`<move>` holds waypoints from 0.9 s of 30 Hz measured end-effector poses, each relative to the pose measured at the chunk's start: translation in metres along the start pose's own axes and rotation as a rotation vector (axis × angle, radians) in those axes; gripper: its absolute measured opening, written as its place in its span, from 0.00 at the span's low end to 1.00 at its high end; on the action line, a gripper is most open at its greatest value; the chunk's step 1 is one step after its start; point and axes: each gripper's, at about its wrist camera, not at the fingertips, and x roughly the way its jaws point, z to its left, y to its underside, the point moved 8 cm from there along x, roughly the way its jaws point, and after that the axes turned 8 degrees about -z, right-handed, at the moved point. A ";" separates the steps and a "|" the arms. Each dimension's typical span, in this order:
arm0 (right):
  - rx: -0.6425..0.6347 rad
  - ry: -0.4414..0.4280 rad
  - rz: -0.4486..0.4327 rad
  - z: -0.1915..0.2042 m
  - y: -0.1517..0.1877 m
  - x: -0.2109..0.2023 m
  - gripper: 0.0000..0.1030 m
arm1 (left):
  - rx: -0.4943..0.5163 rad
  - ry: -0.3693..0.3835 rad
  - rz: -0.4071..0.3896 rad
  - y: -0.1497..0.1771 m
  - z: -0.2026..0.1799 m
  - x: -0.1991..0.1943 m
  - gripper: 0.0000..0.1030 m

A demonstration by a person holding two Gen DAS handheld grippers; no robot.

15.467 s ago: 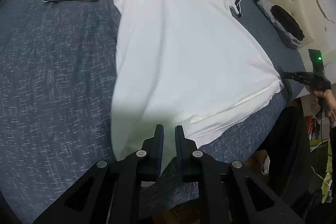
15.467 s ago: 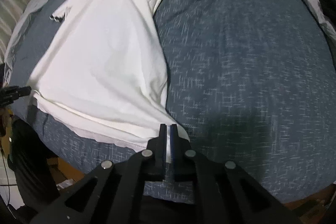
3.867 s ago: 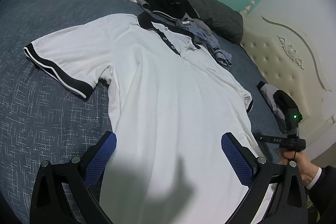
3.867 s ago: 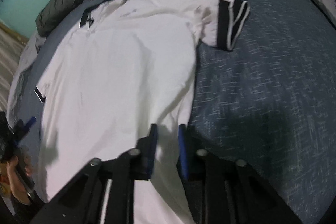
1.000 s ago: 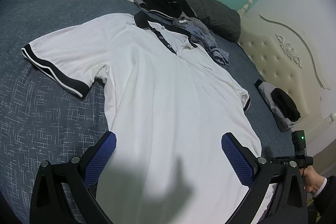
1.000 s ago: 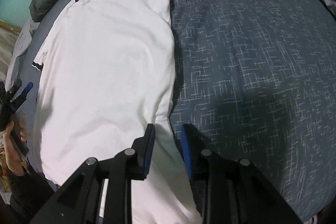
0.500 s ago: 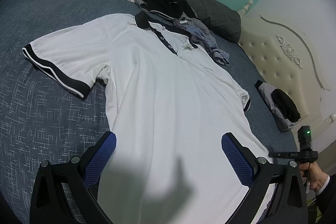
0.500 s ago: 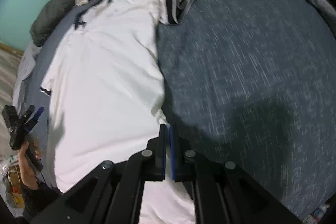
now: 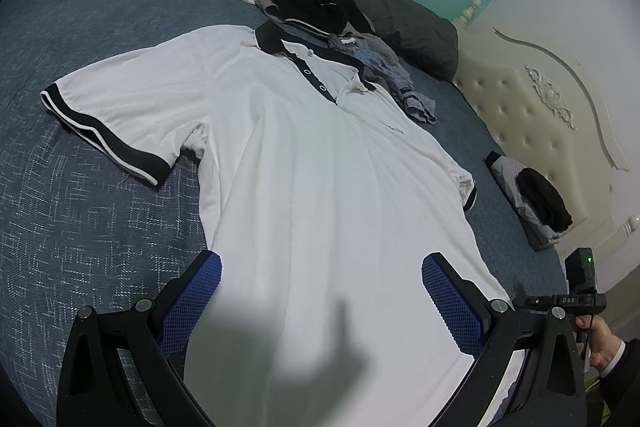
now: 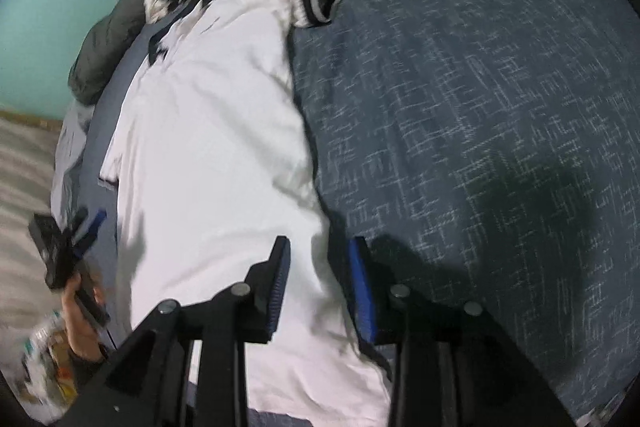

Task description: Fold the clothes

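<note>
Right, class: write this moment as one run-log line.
phase: shirt spread flat | item: white polo shirt on bed | left gripper: jaws wide open, empty | right gripper: jaws opening over shirt's side edge

Readable text, one item: white letters "DAS" on the black bar of the right handheld gripper (image 9: pixel 568 300), left wrist view. Small dark chest mark on the white black-collared polo shirt (image 9: pixel 392 129): illegible.
</note>
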 end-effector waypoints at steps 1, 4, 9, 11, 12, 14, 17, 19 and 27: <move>-0.014 0.000 0.004 0.001 -0.001 0.006 0.30 | 0.000 0.000 0.000 0.000 0.000 0.000 0.99; -0.045 0.027 0.027 0.000 0.002 0.018 0.10 | -0.001 0.000 -0.001 0.000 0.000 -0.001 0.99; -0.023 0.066 0.015 -0.014 0.002 0.018 0.02 | -0.006 0.000 -0.001 0.000 0.002 -0.001 0.99; -0.010 0.074 0.024 -0.020 0.004 0.017 0.02 | -0.007 0.000 -0.002 -0.001 0.003 -0.001 0.99; -0.006 0.065 0.028 -0.021 0.004 0.017 0.02 | -0.008 0.000 -0.002 -0.001 0.003 -0.001 0.99; 0.001 0.036 0.035 -0.019 0.002 0.018 0.02 | -0.010 -0.002 -0.002 -0.001 0.004 -0.001 0.99; 0.046 -0.011 0.020 -0.015 -0.010 0.018 0.03 | -0.012 -0.006 -0.004 -0.002 0.006 -0.002 0.99; 0.062 -0.007 -0.012 -0.015 -0.024 0.014 0.04 | -0.012 -0.008 -0.005 -0.001 0.007 -0.002 0.99; 0.171 -0.020 -0.168 -0.016 -0.103 0.019 0.38 | -0.011 -0.026 0.001 0.000 0.012 0.001 1.00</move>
